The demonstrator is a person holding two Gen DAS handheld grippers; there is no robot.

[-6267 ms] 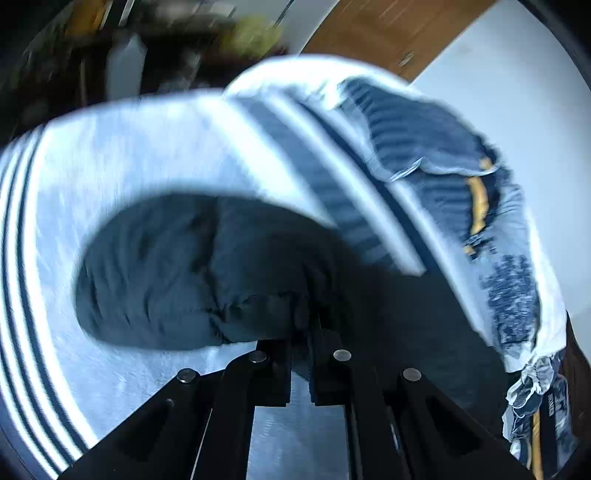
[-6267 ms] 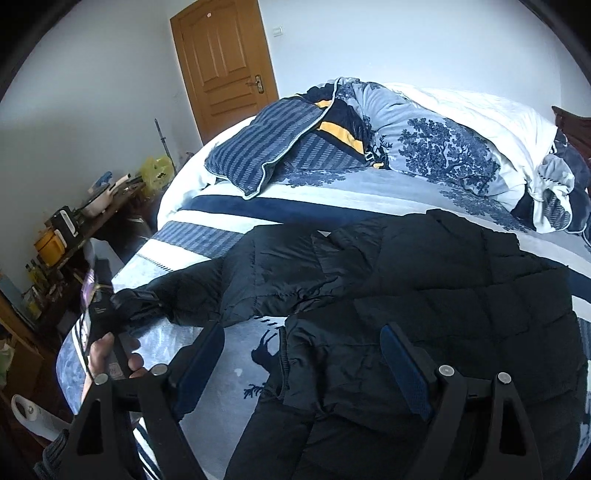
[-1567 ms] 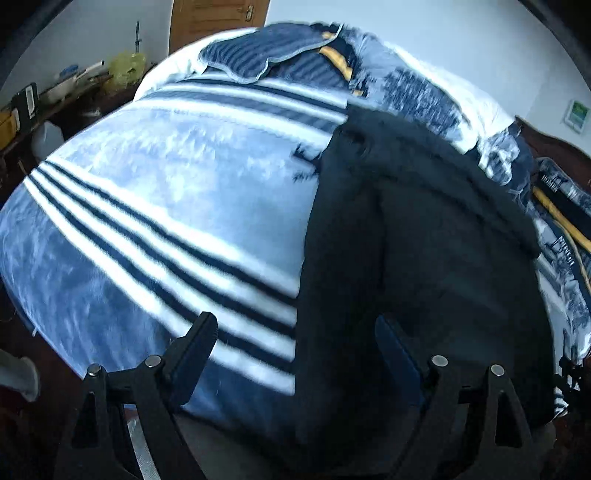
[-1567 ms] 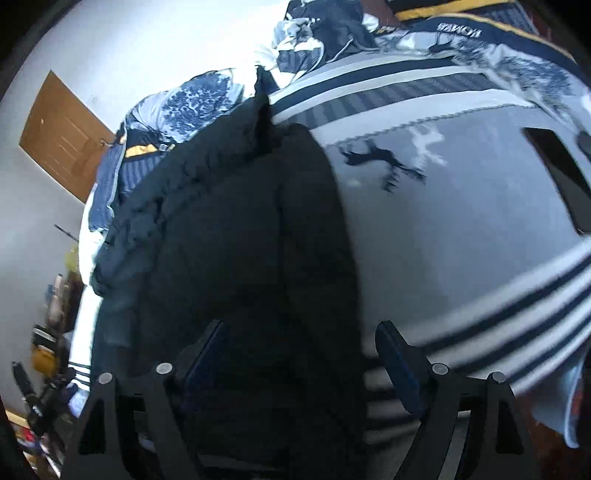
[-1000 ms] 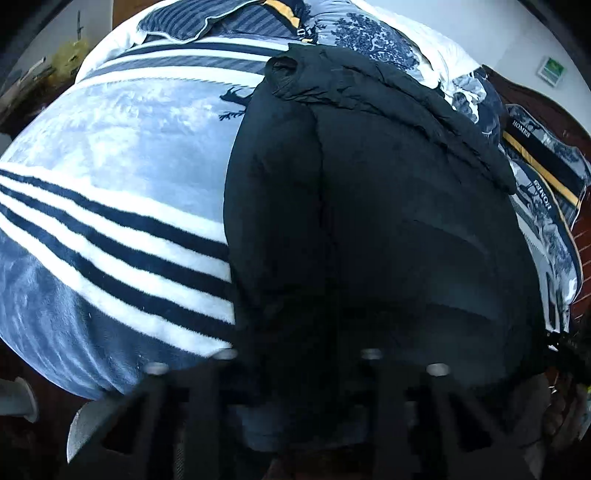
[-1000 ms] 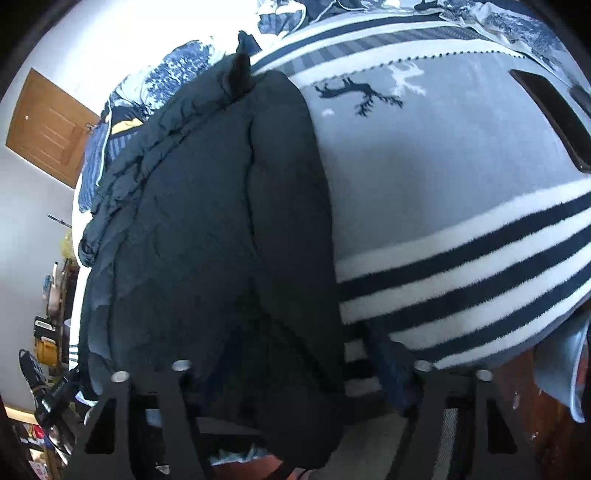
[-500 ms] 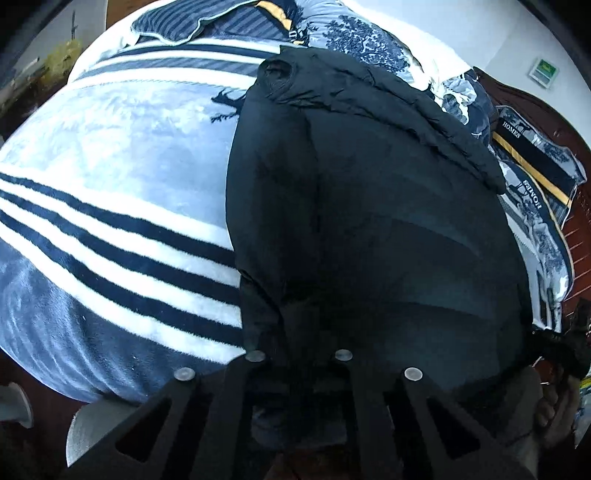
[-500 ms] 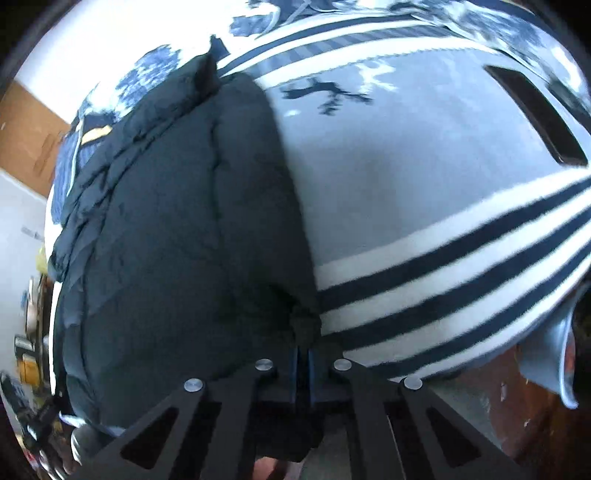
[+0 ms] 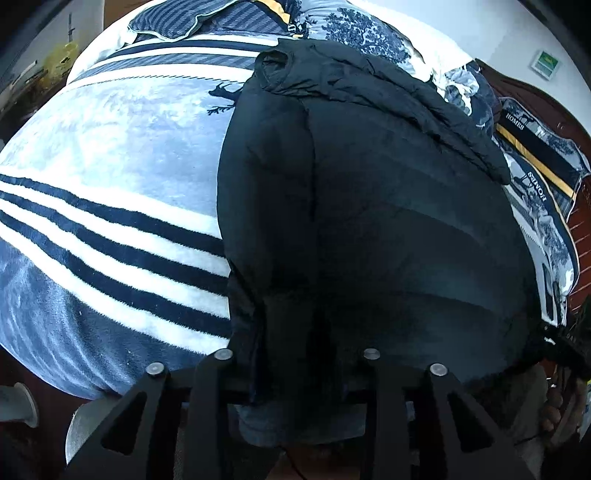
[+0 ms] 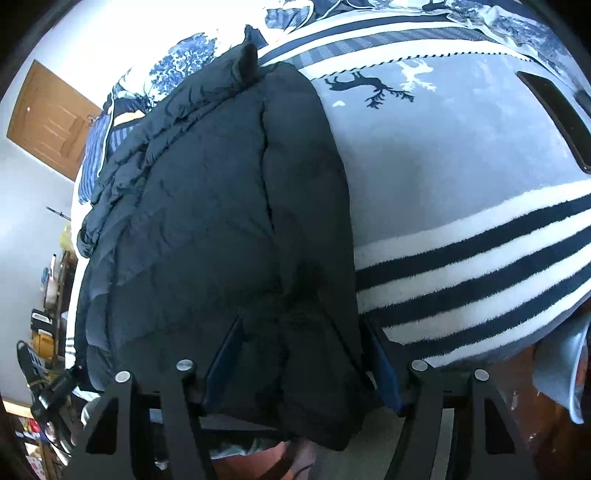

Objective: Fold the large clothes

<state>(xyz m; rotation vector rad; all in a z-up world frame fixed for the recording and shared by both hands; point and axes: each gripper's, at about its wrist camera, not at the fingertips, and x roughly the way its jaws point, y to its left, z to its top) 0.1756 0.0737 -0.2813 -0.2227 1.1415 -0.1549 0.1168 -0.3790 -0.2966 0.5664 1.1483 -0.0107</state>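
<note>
Left gripper (image 9: 295,369): low at 6 o'clock of the left wrist view, pointing up along the bed; jaws parted by a moderate gap with the jacket's hem lying between them; whether the pads press the cloth cannot be told.
Right gripper (image 10: 301,354): low at 6 o'clock of the right wrist view, angled toward 11 o'clock; jaws parted, blue pads (image 10: 225,350) on either side of a bunched fold of the hem, which fills the gap.
Black padded jacket (image 9: 362,206): laid lengthwise on the bed, sleeves folded in, collar end toward 12 o'clock, hem hanging over the bed's near edge at both grippers.
Blanket (image 9: 110,184): grey-blue fleece with white and navy stripes under the jacket; reindeer figures (image 10: 364,86) at 1 o'clock of the right view.
Pillows and quilt (image 9: 221,22): heaped at 12 o'clock, striped and tree-printed.
Door (image 10: 51,118): wooden, at 9 to 10 o'clock of the right view.
Phone-like dark slab (image 10: 554,118): on the blanket at 2 o'clock, well apart from the jacket.
Writing: "HOMES" on the folded bedding (image 9: 532,162) at 2 to 3 o'clock of the left view.
</note>
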